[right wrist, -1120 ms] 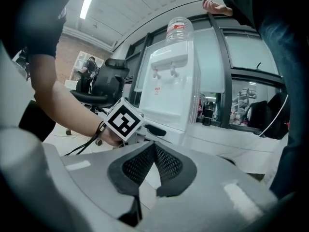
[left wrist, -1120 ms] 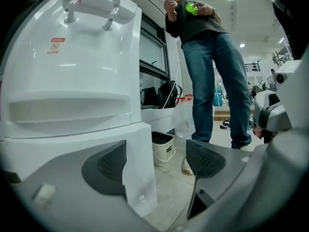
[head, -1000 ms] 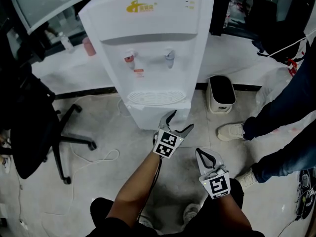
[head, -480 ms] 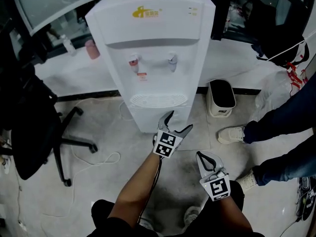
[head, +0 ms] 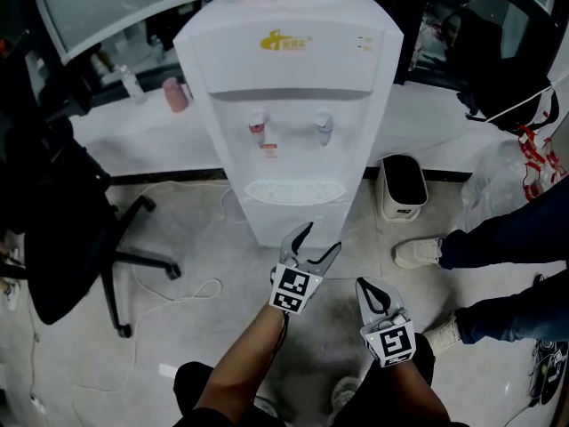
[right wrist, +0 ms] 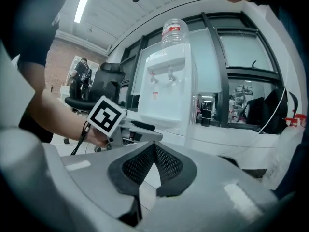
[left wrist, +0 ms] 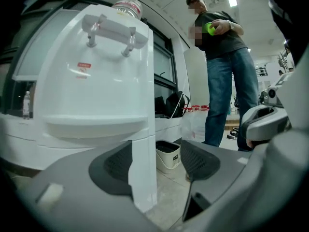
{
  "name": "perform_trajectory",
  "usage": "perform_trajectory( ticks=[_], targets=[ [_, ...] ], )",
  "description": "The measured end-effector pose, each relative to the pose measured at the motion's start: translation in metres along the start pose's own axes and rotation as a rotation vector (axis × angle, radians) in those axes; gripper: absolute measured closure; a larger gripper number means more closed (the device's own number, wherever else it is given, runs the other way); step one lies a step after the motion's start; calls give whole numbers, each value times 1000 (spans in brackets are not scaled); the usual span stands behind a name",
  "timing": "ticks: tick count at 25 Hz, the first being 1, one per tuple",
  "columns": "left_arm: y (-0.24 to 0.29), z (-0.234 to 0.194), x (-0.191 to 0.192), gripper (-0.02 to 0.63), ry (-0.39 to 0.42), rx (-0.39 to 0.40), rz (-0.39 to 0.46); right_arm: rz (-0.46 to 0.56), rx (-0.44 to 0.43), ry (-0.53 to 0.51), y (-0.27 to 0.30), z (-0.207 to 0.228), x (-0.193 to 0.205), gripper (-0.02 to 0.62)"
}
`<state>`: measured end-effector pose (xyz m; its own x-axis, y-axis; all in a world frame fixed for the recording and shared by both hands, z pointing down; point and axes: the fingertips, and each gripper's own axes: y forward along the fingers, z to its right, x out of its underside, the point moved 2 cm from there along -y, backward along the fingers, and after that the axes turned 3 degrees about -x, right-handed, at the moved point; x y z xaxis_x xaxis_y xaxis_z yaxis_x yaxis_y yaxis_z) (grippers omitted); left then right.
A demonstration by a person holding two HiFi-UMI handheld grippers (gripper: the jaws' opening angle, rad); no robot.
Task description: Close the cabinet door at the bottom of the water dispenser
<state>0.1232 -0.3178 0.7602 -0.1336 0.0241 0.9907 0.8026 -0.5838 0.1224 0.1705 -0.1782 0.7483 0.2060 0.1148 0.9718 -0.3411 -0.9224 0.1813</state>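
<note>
Water dispenser (head: 293, 87) btm door mostly hidden under drip tray (head: 294, 191).

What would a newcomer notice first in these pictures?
The tall white water dispenser fills the middle of the head view. Just before its base the left tongs are closing, a white edge of its lower part between them, not yet pinched; the right tongs, shut, sit beside them.

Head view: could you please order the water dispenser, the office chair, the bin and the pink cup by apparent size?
1. water dispenser
2. office chair, though cut off at the left edge
3. bin
4. pink cup
</note>
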Motion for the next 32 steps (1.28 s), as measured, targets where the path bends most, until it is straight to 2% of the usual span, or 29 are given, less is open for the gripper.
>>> perform_trajectory(
  ticks=[2, 6, 7, 11, 14, 18, 24, 28, 32],
  targets=[
    [-20, -11, -2, 374, -15, -49, 4, -10, 4, 47, 3, 0, -9, 592],
    [-59, -41, 3, 569, -73, -142, -49, -51, -8, 149, 10, -8, -29, 592],
    [-68, -47, 2, 588, -85, -153, -60, -58, -19, 158, 12, -11, -34, 592],
    [-106, -55, -15, 588, -125, -199, -80, -72, -53, 169, 8, -19, -59, 592],
    [-140, -49, -54, 588, -147, -224, -76, -69, -69, 165, -5, -29, -100, 592],
    [-183, -41, -141, 588, -158, -247, -48, -67, -77, 169, -25, -35, -183, 594],
    [-244, -30, -276, 588, -216, -253, -38, -78, -68, 165, -60, -28, -311, 594],
    [-272, -16, -355, 588, -223, -241, -52, -61, -77, 145, -84, -23, -397, 594],
    [-291, -9, -414, 588, -217, -237, -42, -41, -74, 115, -101, -20, -461, 594]
  ],
)
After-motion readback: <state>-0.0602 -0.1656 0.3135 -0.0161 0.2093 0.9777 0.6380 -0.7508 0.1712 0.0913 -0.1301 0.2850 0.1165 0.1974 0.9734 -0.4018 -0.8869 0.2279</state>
